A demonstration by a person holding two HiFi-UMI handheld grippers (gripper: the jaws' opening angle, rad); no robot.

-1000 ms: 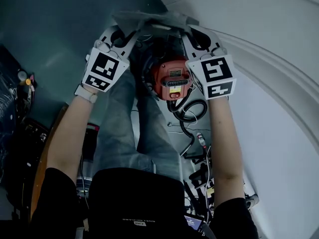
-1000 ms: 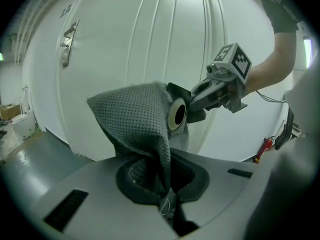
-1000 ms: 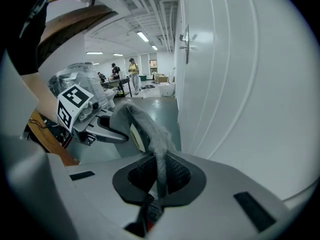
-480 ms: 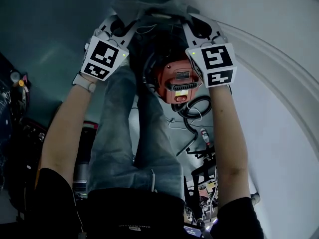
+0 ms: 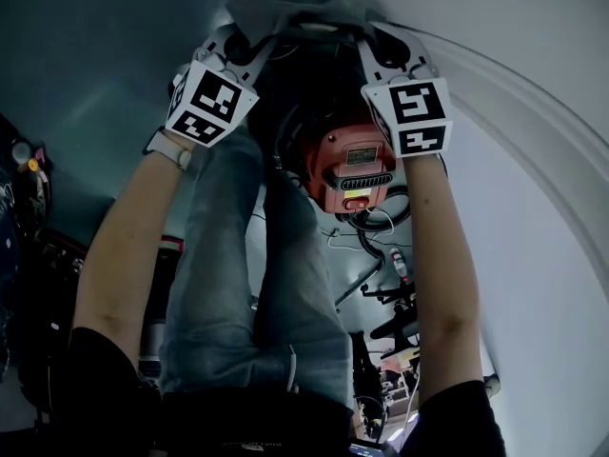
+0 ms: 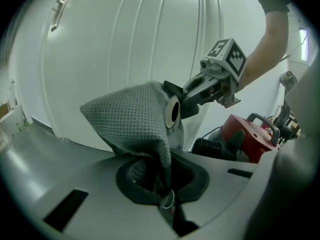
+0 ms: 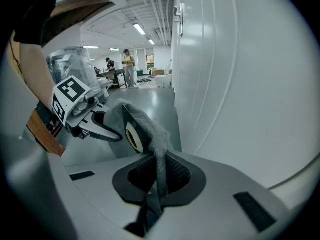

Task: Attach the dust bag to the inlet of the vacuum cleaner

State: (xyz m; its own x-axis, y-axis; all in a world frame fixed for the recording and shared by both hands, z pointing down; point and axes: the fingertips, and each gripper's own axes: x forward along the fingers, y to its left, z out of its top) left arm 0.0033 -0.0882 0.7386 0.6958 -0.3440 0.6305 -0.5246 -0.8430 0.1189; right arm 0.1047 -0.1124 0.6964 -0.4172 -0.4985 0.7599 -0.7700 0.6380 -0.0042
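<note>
A grey perforated dust bag [image 5: 285,15] is stretched between both grippers at the top of the head view. My left gripper [image 5: 249,30] is shut on its left edge, my right gripper [image 5: 358,30] on its right edge. In the left gripper view the bag [image 6: 132,124] rises from the shut jaws, and its round collar opening [image 6: 173,111] faces the right gripper [image 6: 186,100]. In the right gripper view a strip of bag fabric [image 7: 161,166] is pinched, with the collar [image 7: 133,135] beside the left gripper [image 7: 107,129]. The red vacuum cleaner [image 5: 354,168] sits on the floor below the bag, apart from it, with its black ribbed hose [image 6: 214,147] beside it.
A white panelled wall [image 5: 514,112] curves along the right. The person's jeans-clad legs [image 5: 238,255] fill the middle, with black cables [image 5: 366,246] on the floor by the vacuum. Dark equipment [image 5: 29,217] stands at the left. People [image 7: 127,64] stand far back in the hall.
Both grippers and the bag have risen slightly toward the top of the head view. The vacuum now appears lower and further right, and the view has shifted.
</note>
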